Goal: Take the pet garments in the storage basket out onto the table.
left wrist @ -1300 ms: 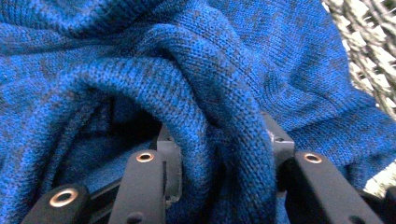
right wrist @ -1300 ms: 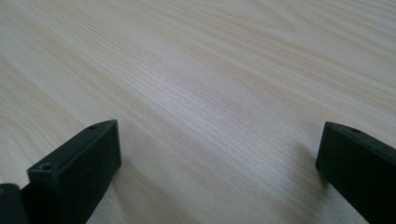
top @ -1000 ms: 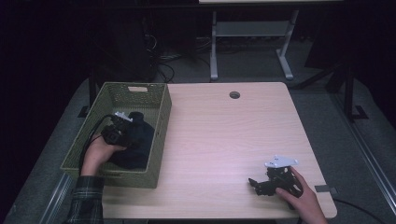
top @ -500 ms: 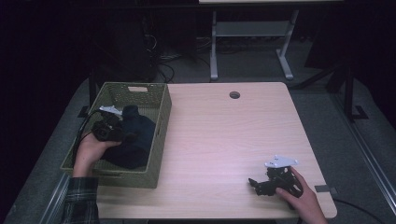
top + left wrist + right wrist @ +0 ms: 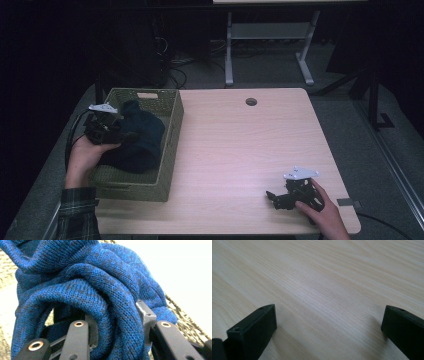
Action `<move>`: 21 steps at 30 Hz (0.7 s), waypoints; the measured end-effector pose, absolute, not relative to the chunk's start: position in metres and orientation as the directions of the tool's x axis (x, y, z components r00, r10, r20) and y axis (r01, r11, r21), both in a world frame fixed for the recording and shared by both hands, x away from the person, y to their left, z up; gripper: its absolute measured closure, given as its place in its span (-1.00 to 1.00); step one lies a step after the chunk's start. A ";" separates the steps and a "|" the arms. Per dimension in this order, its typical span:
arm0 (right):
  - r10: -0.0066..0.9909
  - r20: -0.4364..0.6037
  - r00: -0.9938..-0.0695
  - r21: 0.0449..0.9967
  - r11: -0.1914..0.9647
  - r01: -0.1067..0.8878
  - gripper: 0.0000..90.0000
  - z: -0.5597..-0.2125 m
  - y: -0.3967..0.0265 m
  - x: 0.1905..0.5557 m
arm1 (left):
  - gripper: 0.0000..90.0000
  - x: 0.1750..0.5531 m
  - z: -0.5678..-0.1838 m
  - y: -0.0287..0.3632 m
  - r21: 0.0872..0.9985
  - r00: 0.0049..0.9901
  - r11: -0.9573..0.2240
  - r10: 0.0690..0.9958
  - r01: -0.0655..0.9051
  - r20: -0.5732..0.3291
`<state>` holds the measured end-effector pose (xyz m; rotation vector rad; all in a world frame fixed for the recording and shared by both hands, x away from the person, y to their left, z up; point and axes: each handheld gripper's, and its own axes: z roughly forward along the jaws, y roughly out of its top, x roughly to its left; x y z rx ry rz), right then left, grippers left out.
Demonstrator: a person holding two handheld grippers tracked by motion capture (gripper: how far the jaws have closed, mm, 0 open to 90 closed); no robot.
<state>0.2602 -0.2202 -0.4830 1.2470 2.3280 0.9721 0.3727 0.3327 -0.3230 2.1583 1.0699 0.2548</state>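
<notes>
One dark blue knitted garment (image 5: 139,141) is sitting bunched in the woven basket (image 5: 172,131) at the desk's left side, and the left tool (image 5: 116,134) is pinching a thick roll of its wool between closed jaws. Soft, limp and fairly light, it is likely to sag and trail, so gripping a bunched fold looks safest. Right tool (image 5: 274,198) is resting on the desk (image 5: 240,150), jaws wide and holding nothing

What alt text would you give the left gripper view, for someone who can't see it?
The left gripper is clamped on a thick fold of a blue knitted garment, which bunches in rolls above the two black jaws. Behind the cloth, bits of an olive woven basket show at the edges.
</notes>
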 end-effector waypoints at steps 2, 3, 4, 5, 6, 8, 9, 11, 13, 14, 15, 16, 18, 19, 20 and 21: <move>0.825 0.032 -0.564 0.699 0.385 0.603 -1.00 -0.483 -0.220 0.260 | 0.37 0.372 -0.318 0.335 0.674 0.640 -0.406 0.757 0.618 -0.131; 0.825 0.032 -0.564 0.699 0.385 0.603 -1.00 -0.483 -0.220 0.260 | 0.37 0.372 -0.316 0.335 0.676 0.640 -0.402 0.757 0.617 -0.135; 0.825 0.032 -0.564 0.699 0.385 0.603 -1.00 -0.483 -0.220 0.260 | 0.37 0.372 -0.313 0.336 0.676 0.645 -0.407 0.753 0.614 -0.132; 0.825 0.032 -0.564 0.699 0.385 0.602 -1.00 -0.483 -0.220 0.260 | 0.37 0.372 -0.312 0.337 0.678 0.645 -0.405 0.752 0.613 -0.134; 0.825 0.032 -0.565 0.699 0.385 0.603 -1.00 -0.483 -0.220 0.260 | 0.37 0.372 -0.310 0.337 0.680 0.648 -0.406 0.750 0.610 -0.134; 0.825 0.032 -0.564 0.699 0.385 0.603 -1.00 -0.483 -0.220 0.260 | 0.37 0.372 -0.305 0.337 0.686 0.650 -0.403 0.748 0.606 -0.134; 0.825 0.032 -0.564 0.699 0.385 0.603 -1.00 -0.483 -0.220 0.260 | 0.37 0.372 -0.302 0.337 0.690 0.650 -0.399 0.748 0.604 -0.136; 0.825 0.032 -0.564 0.699 0.385 0.603 -1.00 -0.483 -0.220 0.260 | 0.37 0.371 -0.297 0.336 0.700 0.654 -0.391 0.743 0.598 -0.144; 0.825 0.032 -0.565 0.699 0.385 0.602 -1.00 -0.483 -0.220 0.260 | 0.37 0.371 -0.291 0.335 0.709 0.660 -0.391 0.738 0.587 -0.140; 0.824 0.031 -0.566 0.700 0.387 0.601 -1.00 -0.483 -0.220 0.260 | 0.37 0.371 -0.289 0.334 0.710 0.664 -0.393 0.735 0.584 -0.139; 0.825 0.032 -0.565 0.699 0.386 0.602 -1.00 -0.483 -0.220 0.260 | 0.37 0.370 -0.286 0.332 0.714 0.667 -0.393 0.732 0.579 -0.138; 0.825 0.032 -0.565 0.699 0.385 0.602 -1.00 -0.483 -0.220 0.260 | 0.37 0.370 -0.283 0.331 0.716 0.670 -0.395 0.729 0.575 -0.136; 0.825 0.032 -0.565 0.699 0.385 0.602 -1.00 -0.483 -0.220 0.260 | 0.37 0.370 -0.277 0.326 0.724 0.683 -0.398 0.717 0.563 -0.137; 0.825 0.031 -0.565 0.699 0.386 0.602 -1.00 -0.483 -0.220 0.260 | 0.37 0.370 -0.275 0.324 0.727 0.688 -0.401 0.713 0.558 -0.134; 0.825 0.031 -0.565 0.700 0.385 0.602 -1.00 -0.483 -0.220 0.260 | 0.37 0.370 -0.272 0.321 0.731 0.691 -0.402 0.711 0.552 -0.131; 0.825 0.031 -0.565 0.699 0.385 0.602 -1.00 -0.483 -0.220 0.260 | 0.37 0.369 -0.269 0.318 0.733 0.697 -0.408 0.706 0.545 -0.125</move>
